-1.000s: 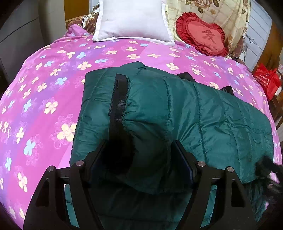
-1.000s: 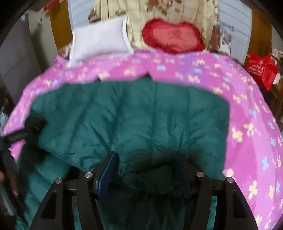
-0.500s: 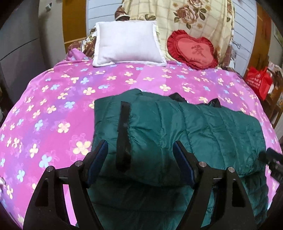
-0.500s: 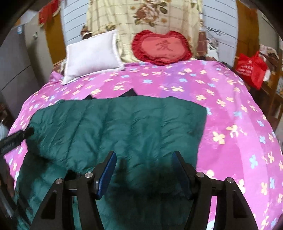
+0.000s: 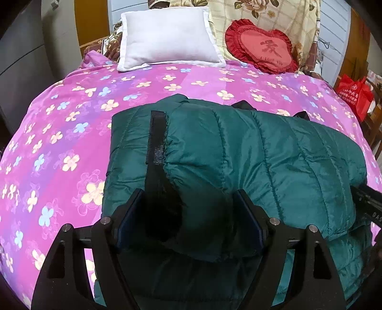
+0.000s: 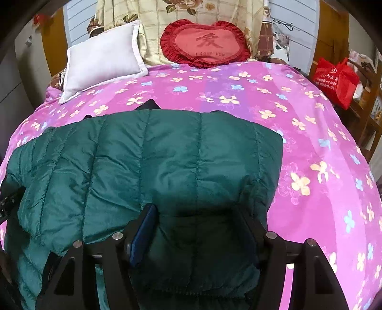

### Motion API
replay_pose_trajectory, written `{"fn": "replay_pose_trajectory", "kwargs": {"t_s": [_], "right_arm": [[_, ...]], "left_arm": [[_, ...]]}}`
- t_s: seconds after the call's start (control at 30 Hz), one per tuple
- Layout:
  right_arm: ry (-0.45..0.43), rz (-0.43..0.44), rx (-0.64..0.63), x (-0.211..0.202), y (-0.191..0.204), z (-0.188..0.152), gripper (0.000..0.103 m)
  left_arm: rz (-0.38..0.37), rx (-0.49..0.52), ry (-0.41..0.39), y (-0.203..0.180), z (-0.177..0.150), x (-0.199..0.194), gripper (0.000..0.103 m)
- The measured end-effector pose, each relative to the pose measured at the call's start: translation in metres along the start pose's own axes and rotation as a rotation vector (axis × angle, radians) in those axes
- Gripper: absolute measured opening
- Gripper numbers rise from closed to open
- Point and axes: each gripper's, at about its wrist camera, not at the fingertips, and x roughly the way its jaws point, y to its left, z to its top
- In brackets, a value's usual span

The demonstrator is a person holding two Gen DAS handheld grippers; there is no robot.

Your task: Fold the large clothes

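- A dark green quilted jacket (image 5: 274,155) lies on the bed, on a pink bedspread (image 5: 71,124) printed with yellow and blue flowers; its upper layer is folded over a lower layer at the near edge of the bed.
- The left gripper (image 5: 188,221) is at the jacket's near left end. Its two blue-padded fingers (image 5: 127,220) stand apart, with a bunched sleeve end and a black cuff strap (image 5: 155,143) bulging between them. The fabric fills the gap, but whether the pads press it cannot be told.
- The right gripper (image 6: 198,236) is at the jacket's near right end. Its jaws also stand apart, with a padded fold of the jacket (image 6: 155,155) lying between them; the left pad (image 6: 143,236) is beside the cloth, the right one is mostly hidden behind it. Whether it clamps the fabric cannot be told.
- In the left wrist view the black tip of the right gripper (image 5: 367,202) shows at the jacket's right edge.
- Beyond the jacket, bare bedspread runs to the head of the bed, where a white pillow (image 5: 167,35) leans beside a red heart-shaped cushion (image 5: 262,47).
- Behind both is a cream floral cover (image 6: 191,9).
- A red shopping bag (image 6: 336,78) stands off the bed, to the right of the jacket and well apart from it.
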Motion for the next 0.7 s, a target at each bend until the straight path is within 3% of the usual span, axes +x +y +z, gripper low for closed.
{"fn": "replay_pose_trajectory", "kwargs": {"t_s": [0.3, 0.57, 0.7], "right_arm": [[-0.082, 0.022, -0.056, -0.058, 0.008, -0.016, 0.064], [-0.003, 0.023, -0.029, -0.022, 0.009, -0.02, 0.064], [-0.006, 0.01, -0.048, -0.012, 0.012, -0.023, 0.065]], "left_arm": [[0.005, 0.015, 0.007, -0.001, 0.001, 0.002, 0.078], [0.007, 0.017, 0.005, -0.001, 0.001, 0.004, 0.079], [0.009, 0.021, 0.003, -0.002, 0.0, 0.005, 0.08]]}}
